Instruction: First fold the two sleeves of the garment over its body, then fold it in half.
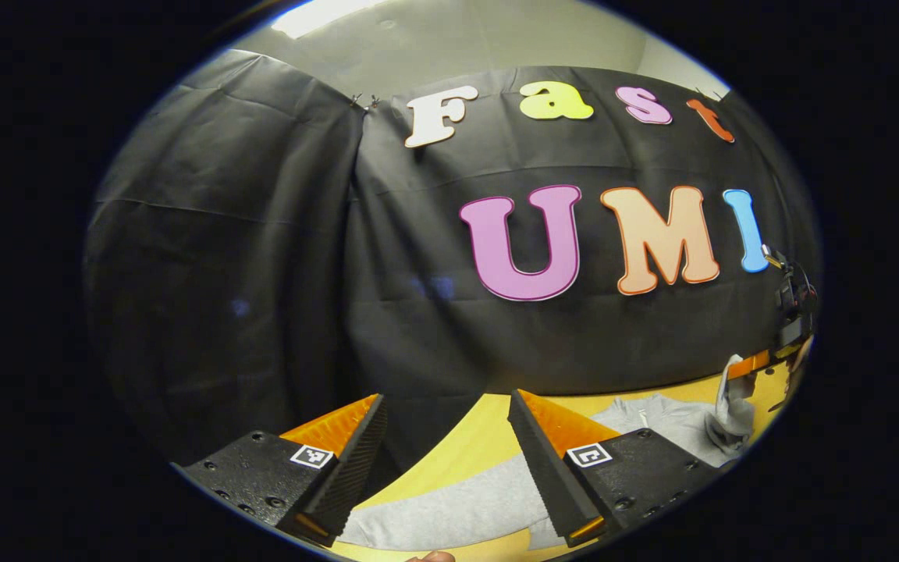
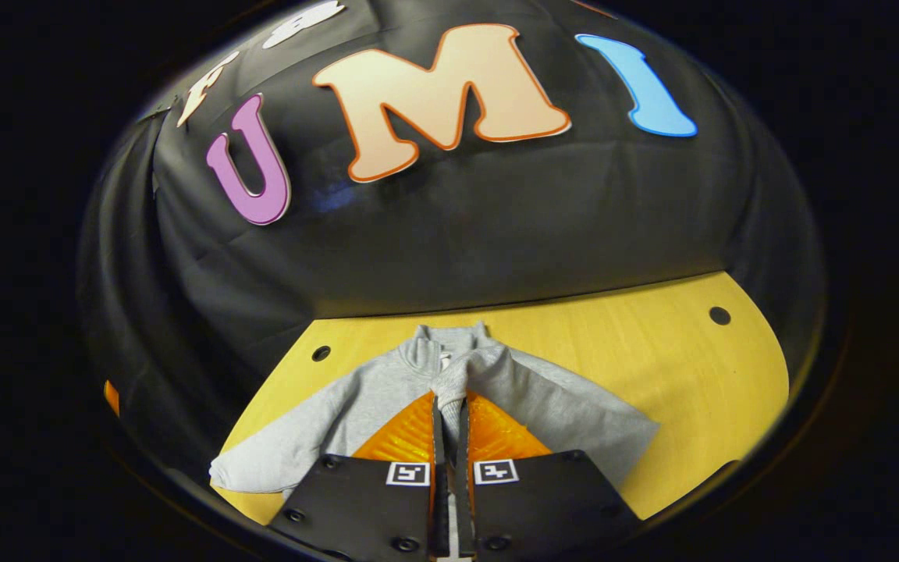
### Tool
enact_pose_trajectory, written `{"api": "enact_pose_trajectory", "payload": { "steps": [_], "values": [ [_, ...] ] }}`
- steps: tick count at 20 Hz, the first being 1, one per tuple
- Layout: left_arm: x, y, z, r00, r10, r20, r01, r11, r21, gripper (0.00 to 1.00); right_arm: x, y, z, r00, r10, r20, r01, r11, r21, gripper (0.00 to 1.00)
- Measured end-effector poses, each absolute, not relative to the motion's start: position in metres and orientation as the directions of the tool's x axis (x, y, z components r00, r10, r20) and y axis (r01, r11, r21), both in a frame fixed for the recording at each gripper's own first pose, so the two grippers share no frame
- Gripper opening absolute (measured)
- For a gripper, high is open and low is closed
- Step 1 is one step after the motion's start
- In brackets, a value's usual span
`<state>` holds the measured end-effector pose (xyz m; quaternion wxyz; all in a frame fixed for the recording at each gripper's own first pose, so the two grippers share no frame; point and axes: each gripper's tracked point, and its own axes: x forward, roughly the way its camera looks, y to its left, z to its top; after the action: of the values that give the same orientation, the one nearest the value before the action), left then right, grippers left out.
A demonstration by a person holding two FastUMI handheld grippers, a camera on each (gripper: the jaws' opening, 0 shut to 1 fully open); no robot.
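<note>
A grey zip-neck sweatshirt [image 2: 356, 410] lies front up on the yellow table [image 2: 652, 343], collar toward the back wall. My right gripper [image 2: 449, 404] is shut on the cuff of one sleeve [image 2: 465, 375], which hangs lifted over the chest. The other sleeve [image 2: 262, 468] stretches out flat toward the lower left. In the left gripper view, my left gripper [image 1: 446, 400] stands open above that flat sleeve [image 1: 449, 499], with nothing between its fingers. Far to the right there, the right gripper [image 1: 737, 373] holds the raised cuff [image 1: 730, 417].
The black cloth wall [image 2: 496, 226] closes off the table's back edge. Two small round holes [image 2: 321, 353] [image 2: 719, 315] mark the tabletop near that wall. Bare yellow table [image 2: 691, 375] lies right of the garment.
</note>
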<state>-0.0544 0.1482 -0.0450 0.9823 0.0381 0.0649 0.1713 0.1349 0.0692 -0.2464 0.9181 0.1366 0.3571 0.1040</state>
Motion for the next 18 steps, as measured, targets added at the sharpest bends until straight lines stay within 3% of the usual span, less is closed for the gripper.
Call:
{"api": "enact_pose_trajectory", "payload": {
  "steps": [9, 15, 17, 18],
  "values": [
    [-0.076, 0.186, -0.056, 0.903, 0.405, -0.142, -0.395, 0.914, 0.095, 0.92, 0.149, 0.2, -0.258, 0.671, 0.409, -0.618, -0.271, 0.912, 0.309, 0.06],
    [-0.098, 0.216, -0.075, 0.874, 0.451, -0.178, -0.442, 0.892, 0.091, 0.93, 0.129, 0.266, -0.298, 0.567, 0.457, -0.686, -0.328, 0.889, 0.321, 0.06],
    [-0.099, 0.22, -0.08, 0.87, 0.456, -0.189, -0.445, 0.89, 0.098, 0.94, 0.118, 0.278, -0.309, 0.522, 0.476, -0.708, -0.35, 0.876, 0.331, 0.1],
    [-0.098, 0.221, -0.083, 0.868, 0.456, -0.196, -0.446, 0.89, 0.097, 0.93, 0.116, 0.287, -0.3, 0.53, 0.505, -0.681, -0.379, 0.86, 0.342, 0.17]
  ]
}}
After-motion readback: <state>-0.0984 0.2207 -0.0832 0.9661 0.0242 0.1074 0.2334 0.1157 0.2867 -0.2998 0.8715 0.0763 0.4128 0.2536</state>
